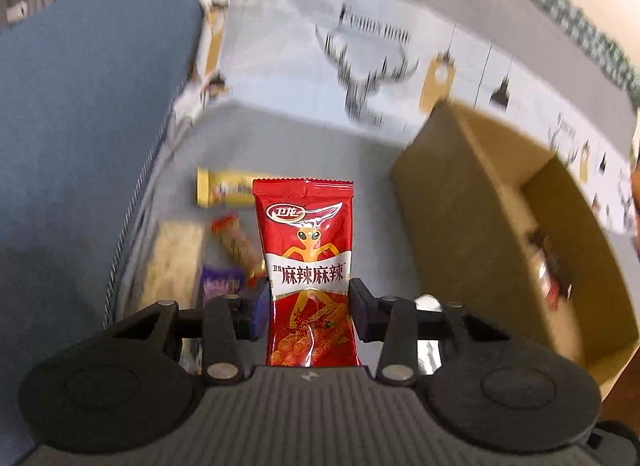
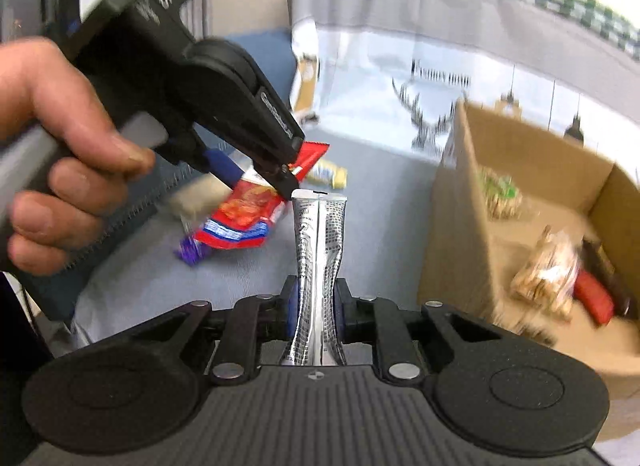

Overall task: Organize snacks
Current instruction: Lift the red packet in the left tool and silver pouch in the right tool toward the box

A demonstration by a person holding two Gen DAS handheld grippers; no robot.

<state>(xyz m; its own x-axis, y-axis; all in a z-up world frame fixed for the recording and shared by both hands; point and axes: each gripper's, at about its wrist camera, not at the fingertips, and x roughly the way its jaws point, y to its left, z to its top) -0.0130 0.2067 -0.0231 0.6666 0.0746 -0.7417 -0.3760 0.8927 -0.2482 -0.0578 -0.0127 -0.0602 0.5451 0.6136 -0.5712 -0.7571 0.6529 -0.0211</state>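
Glossy red foil packet (image 1: 306,266); matt cardboard box (image 1: 460,201) (creased silver packet (image 2: 318,250)).

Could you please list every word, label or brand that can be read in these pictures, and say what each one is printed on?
"卫龙": logo on the red packet in the left gripper.
"麻辣麻辣": white band on the same packet.
Silver packet in the right gripper: print too small to read.
Patterned cloth: lettering too blurred.
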